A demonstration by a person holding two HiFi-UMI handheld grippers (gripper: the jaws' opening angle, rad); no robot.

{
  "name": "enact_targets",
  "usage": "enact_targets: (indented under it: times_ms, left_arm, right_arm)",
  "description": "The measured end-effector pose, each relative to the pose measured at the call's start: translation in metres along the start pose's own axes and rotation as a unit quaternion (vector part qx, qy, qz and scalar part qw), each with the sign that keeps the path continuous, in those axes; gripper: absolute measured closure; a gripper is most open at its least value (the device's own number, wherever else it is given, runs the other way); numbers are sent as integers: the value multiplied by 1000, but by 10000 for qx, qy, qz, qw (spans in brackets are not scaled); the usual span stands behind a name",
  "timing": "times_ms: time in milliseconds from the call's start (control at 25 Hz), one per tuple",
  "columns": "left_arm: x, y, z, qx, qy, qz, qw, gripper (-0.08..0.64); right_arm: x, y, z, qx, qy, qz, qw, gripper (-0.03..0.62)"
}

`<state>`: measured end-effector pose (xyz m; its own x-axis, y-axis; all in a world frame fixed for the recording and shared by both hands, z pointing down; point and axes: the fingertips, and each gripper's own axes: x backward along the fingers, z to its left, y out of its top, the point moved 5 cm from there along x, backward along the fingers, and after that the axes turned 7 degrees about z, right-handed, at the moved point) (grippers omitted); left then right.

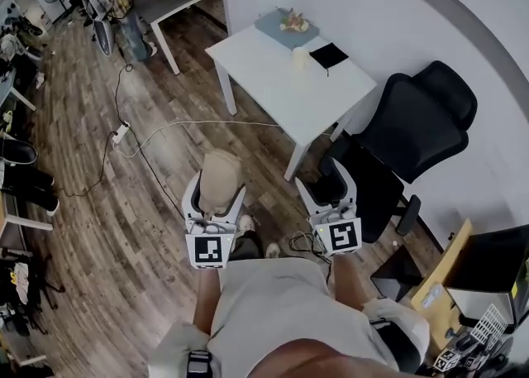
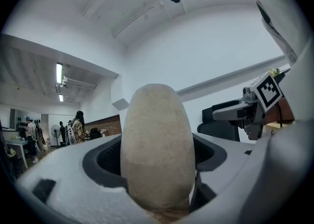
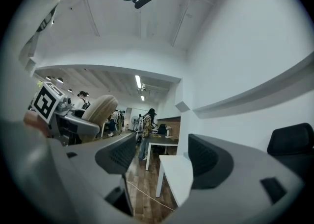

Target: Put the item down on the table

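My left gripper [image 1: 216, 193] is pinching the item [image 1: 220, 176], a tan, rounded lump with a soft, matte surface. In the left gripper view it fills the gap between the jaws, stands upright and rises well above them, with both jaws pressed against its sides. I hold it in the air over the wood floor [image 1: 149, 203], well apart from the table [image 1: 281, 87].

My right gripper [image 1: 329, 190] is beside the left one at about the same height. Its jaws are spread wide with nothing between them; in the right gripper view I see only the floor and a corner of the table through the gap.

The table is white and stands ahead of me against the wall. A blue tray [image 1: 277, 33] with something small on it sits at the far end, and a black square [image 1: 329, 55] lies near it with a pale cup [image 1: 301, 57] just beside that. A black chair [image 1: 421, 112] stands to the right of the table. A white cable [image 1: 207, 124] runs across the floor in front of it
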<state>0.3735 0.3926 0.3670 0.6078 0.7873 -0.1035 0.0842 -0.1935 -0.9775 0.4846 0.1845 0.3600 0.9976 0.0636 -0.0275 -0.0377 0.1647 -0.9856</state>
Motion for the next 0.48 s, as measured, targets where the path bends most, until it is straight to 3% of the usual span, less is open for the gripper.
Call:
enact_targets:
  times_ms: [480]
  left_arm:
    - [-51,-9,54,-38,-58,-56,10000,166]
  right_arm:
    - [-70,0,-4,124,-67,91,9999,275]
